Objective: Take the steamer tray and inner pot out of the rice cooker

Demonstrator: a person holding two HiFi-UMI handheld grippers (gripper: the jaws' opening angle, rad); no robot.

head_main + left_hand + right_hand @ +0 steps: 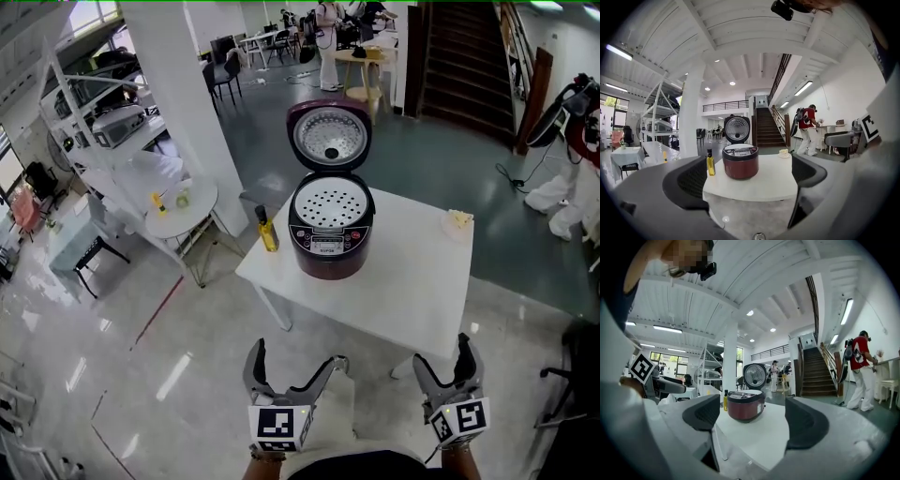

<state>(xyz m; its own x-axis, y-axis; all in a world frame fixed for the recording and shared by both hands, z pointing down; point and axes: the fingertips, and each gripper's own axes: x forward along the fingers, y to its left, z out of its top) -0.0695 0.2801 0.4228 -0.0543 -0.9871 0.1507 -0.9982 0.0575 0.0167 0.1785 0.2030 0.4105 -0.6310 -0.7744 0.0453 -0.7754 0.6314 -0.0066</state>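
Note:
A dark red rice cooker (330, 239) stands on the white table (412, 281) with its lid (329, 137) raised. The white perforated steamer tray (330, 203) sits in its top; the inner pot under it is hidden. The cooker (740, 162) also shows ahead in the left gripper view, and the cooker (746, 406) in the right gripper view. My left gripper (295, 361) and right gripper (441, 361) hover short of the table's near edge, both open with nothing between the fingers.
A yellow oil bottle (267, 230) stands at the table's left edge beside the cooker. A small pale item (458, 221) lies at the far right corner. A round side table (183, 208) and a pillar (183, 84) stand left; a person (806, 129) stands by the stairs.

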